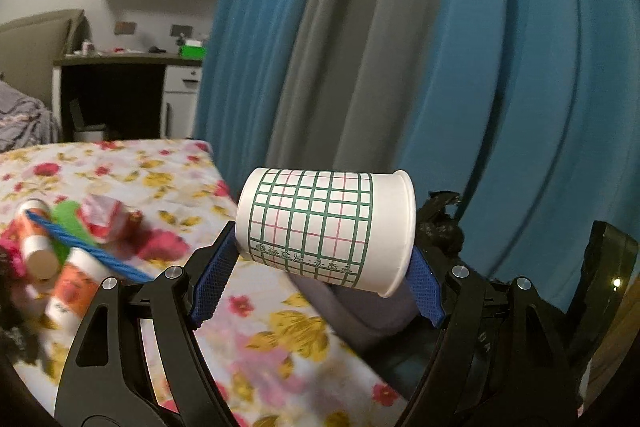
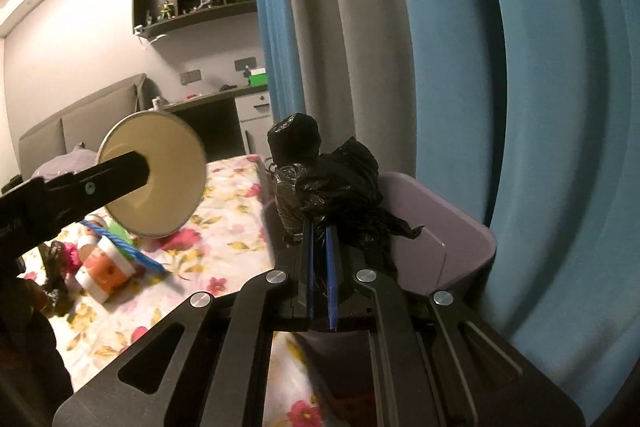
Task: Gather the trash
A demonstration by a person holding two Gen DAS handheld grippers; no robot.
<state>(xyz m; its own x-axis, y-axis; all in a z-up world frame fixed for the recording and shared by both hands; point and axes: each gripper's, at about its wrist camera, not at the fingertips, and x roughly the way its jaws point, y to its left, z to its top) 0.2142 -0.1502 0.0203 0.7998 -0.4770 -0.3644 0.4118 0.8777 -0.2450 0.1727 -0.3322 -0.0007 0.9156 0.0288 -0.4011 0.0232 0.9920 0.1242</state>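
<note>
Left gripper [image 1: 320, 259]: jaws spread wide, pinching a paper cup [image 1: 320, 231] endwise, base to rim, cup lying sideways above the floral bedspread [image 1: 120, 167] edge. Right gripper [image 2: 320, 247]: jaws pressed together on a black bag [image 2: 340, 187], beside a purple bin [image 2: 448, 227]. More trash [image 1: 60, 247] lies on the bedspread.

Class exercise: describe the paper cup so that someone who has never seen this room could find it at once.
Start at the bed with the flowered sheet, beside the blue and grey curtains. Off its edge, the left tongs grip a paper cup lying sideways, base against one pad and rim against the other. Unlike the orange-labelled tubs on the sheet, it is white with a green grid.
</note>
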